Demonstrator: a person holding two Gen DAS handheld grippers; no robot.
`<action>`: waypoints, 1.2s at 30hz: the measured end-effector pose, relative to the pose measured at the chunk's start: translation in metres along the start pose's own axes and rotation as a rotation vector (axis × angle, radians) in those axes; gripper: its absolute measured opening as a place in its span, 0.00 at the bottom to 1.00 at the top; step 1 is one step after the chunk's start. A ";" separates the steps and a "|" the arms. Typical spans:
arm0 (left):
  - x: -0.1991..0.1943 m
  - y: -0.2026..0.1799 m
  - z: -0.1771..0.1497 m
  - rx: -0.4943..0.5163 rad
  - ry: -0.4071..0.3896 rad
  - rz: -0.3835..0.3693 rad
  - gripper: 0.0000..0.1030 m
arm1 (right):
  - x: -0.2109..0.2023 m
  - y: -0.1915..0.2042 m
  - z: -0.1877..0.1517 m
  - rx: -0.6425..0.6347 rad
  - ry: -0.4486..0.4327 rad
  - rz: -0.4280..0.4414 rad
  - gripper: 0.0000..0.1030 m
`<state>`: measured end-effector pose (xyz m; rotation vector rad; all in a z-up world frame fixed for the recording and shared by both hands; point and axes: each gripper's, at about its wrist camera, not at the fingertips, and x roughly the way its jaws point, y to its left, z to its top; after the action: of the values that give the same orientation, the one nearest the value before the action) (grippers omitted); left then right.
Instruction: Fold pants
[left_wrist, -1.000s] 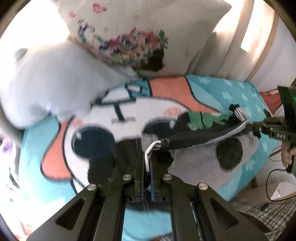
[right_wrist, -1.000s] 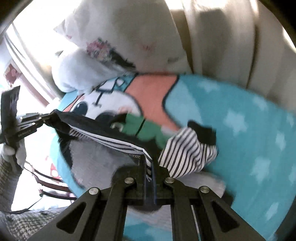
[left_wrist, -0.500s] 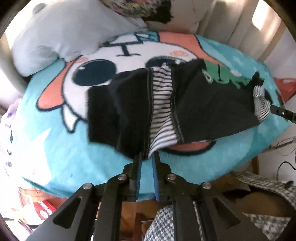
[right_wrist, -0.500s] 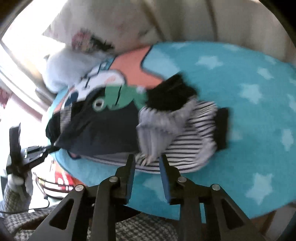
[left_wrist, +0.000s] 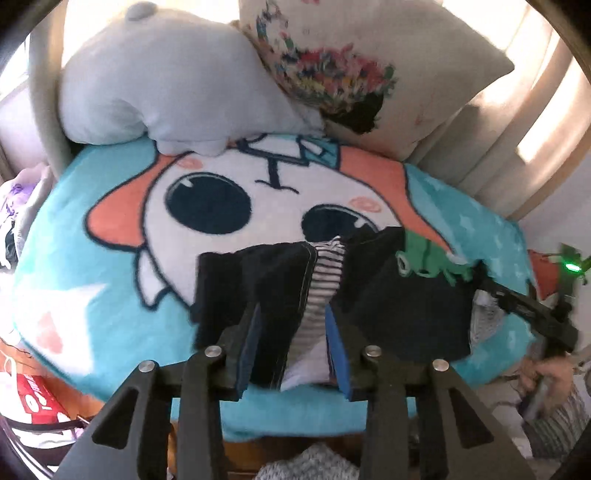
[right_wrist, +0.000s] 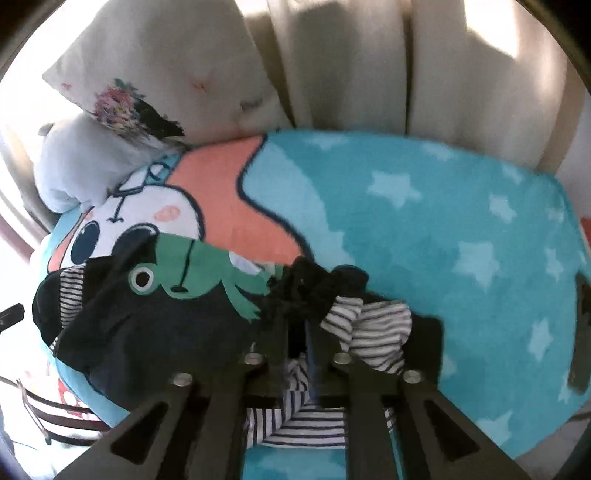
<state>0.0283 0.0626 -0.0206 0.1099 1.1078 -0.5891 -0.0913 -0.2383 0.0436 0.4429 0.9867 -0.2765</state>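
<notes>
The pants (left_wrist: 388, 295) are dark navy with a striped lining and a green frog patch (right_wrist: 192, 266). They lie spread on a round teal cartoon cushion (left_wrist: 110, 295). My left gripper (left_wrist: 291, 314) is open, its fingers astride the waistband with the striped lining between them. My right gripper (right_wrist: 304, 325) is shut on the crumpled dark and striped leg fabric (right_wrist: 314, 291) at the pants' right end. The right gripper also shows in the left wrist view (left_wrist: 491, 286) at the pants' right edge.
A grey plush pillow (left_wrist: 166, 85) and a floral cushion (left_wrist: 351, 62) lean against the beige chair back (right_wrist: 406, 66) behind the teal cushion. A red and white bag (left_wrist: 33, 398) sits below at the left. A checked fabric (left_wrist: 314, 465) lies below the cushion's front edge.
The pants went from being held stretched in the air to lying on the cushion. My left gripper opened and let go of the waistband. My right gripper closed on the leg fabric.
</notes>
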 end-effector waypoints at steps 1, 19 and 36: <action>0.010 -0.001 0.001 -0.003 0.014 0.022 0.34 | -0.004 -0.006 -0.004 0.026 -0.011 0.025 0.08; 0.049 -0.001 -0.008 -0.038 0.061 0.075 0.40 | -0.080 -0.121 -0.032 0.453 -0.168 0.089 0.17; -0.021 0.088 -0.019 -0.325 -0.032 0.113 0.44 | 0.009 -0.082 -0.039 0.390 0.083 0.240 0.14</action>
<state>0.0506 0.1521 -0.0290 -0.1175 1.1443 -0.3039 -0.1501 -0.2920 -0.0019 0.9276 0.9511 -0.2350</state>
